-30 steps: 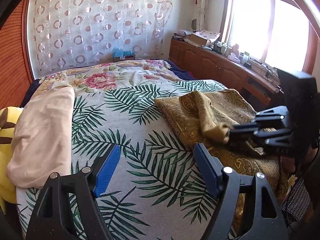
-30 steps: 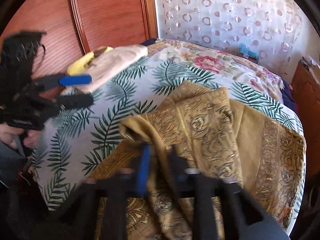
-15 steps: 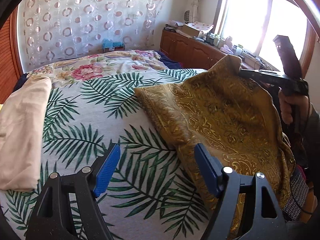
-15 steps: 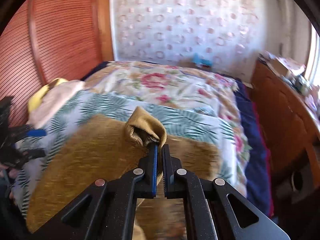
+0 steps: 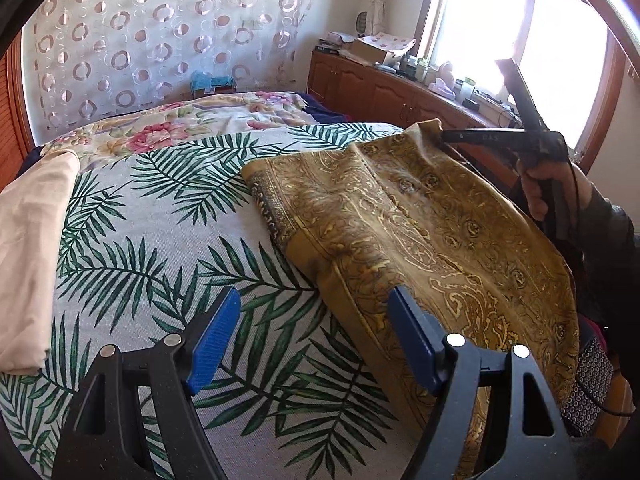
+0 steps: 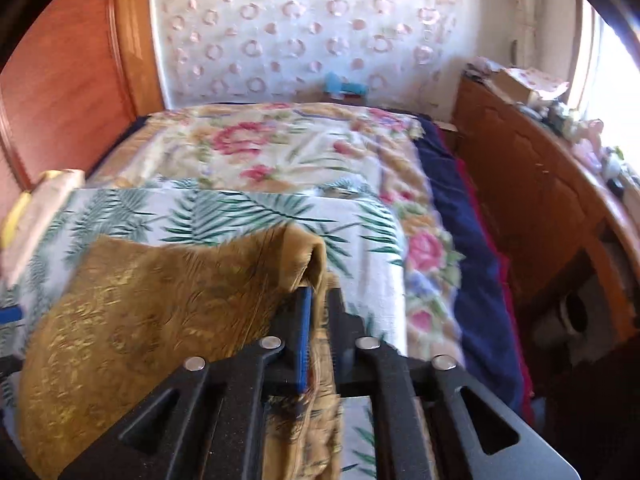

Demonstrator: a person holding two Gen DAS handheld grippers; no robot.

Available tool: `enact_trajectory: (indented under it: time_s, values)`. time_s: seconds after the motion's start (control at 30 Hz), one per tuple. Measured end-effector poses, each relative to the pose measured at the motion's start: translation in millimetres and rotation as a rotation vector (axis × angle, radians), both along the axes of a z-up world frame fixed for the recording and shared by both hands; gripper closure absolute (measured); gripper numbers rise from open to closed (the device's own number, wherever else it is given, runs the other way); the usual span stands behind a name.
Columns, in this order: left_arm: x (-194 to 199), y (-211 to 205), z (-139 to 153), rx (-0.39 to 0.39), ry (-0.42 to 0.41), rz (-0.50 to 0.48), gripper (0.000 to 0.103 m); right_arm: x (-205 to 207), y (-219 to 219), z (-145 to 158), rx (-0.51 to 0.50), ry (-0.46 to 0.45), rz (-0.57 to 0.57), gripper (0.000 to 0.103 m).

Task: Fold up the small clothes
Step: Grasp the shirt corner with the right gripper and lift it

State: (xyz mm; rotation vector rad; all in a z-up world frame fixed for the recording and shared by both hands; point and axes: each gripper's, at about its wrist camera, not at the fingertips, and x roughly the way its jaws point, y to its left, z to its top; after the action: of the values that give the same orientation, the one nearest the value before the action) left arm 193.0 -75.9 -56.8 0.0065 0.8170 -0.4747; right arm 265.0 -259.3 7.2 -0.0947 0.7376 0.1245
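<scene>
Over the palm-leaf bedspread (image 5: 168, 240), left tongs (image 5: 314, 340) gape empty while right tongs (image 6: 318, 312), opening, pinch the gold cloth (image 6: 160, 312).

Bed (image 5: 168, 216) bears gold cloth (image 5: 420, 232), beige cloth (image 5: 32, 240)

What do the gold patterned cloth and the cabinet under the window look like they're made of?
Gold cloth: thin woven fabric with a slight sheen, perhaps silky or synthetic; it drapes and creases softly, paisley pattern throughout.
Cabinet: wood or wood veneer, reddish-brown with a glossy varnish; panelled doors catch the window light.
</scene>
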Motion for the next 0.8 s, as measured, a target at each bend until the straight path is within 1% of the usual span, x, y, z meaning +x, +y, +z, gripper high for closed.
enact_trajectory:
  time_s: [0.03, 0.1, 0.17, 0.23, 0.3, 0.5, 0.53, 0.57, 0.6, 0.7, 0.77, 0.8]
  values:
    - [-1, -1, -1, 0.001, 0.003, 0.0, 0.026, 1, -1, 3, 0.007, -0.003, -0.002, 0.08]
    - [-2, -2, -3, 0.001, 0.009, 0.002, 0.026, 0, 3, 10, 0.029, -0.024, 0.001, 0.065]
    - [-3, -3, -6, 0.006, 0.013, 0.005, 0.026, -3, 4, 15, 0.048, -0.043, 0.006, 0.059]
    - [-4, -5, -9, 0.01, 0.018, 0.011, 0.026, -4, 7, 15, 0.06, -0.039, 0.026, 0.058]
    - [-5, -5, -12, 0.012, 0.027, 0.016, 0.026, -1, 13, 12, 0.049, -0.03, 0.04, 0.058]
    - [-8, -5, -19, 0.016, 0.046, 0.029, 0.026, 14, 9, 7, 0.053, -0.024, 0.047, 0.058]
    - [-10, -6, -19, 0.016, 0.046, 0.032, 0.026, 20, 7, 5, 0.062, -0.017, 0.055, 0.063]
    - [-11, -6, -19, 0.015, 0.045, 0.034, 0.026, 24, 5, 3, 0.068, -0.004, 0.06, 0.09]
    - [-12, -6, -18, 0.016, 0.042, 0.037, 0.026, 30, 4, 0, 0.058, 0.012, 0.06, 0.1]
    - [-15, -5, -13, 0.011, 0.03, 0.034, 0.026, 31, -5, 4, -0.005, -0.028, 0.012, 0.1]
    - [-19, -4, -10, 0.003, 0.019, 0.029, 0.026, 28, -17, 8, 0.019, -0.03, -0.032, 0.1]
    - [-22, -5, -8, 0.001, 0.014, 0.025, 0.026, 24, -19, 9, 0.018, -0.036, -0.048, 0.098]
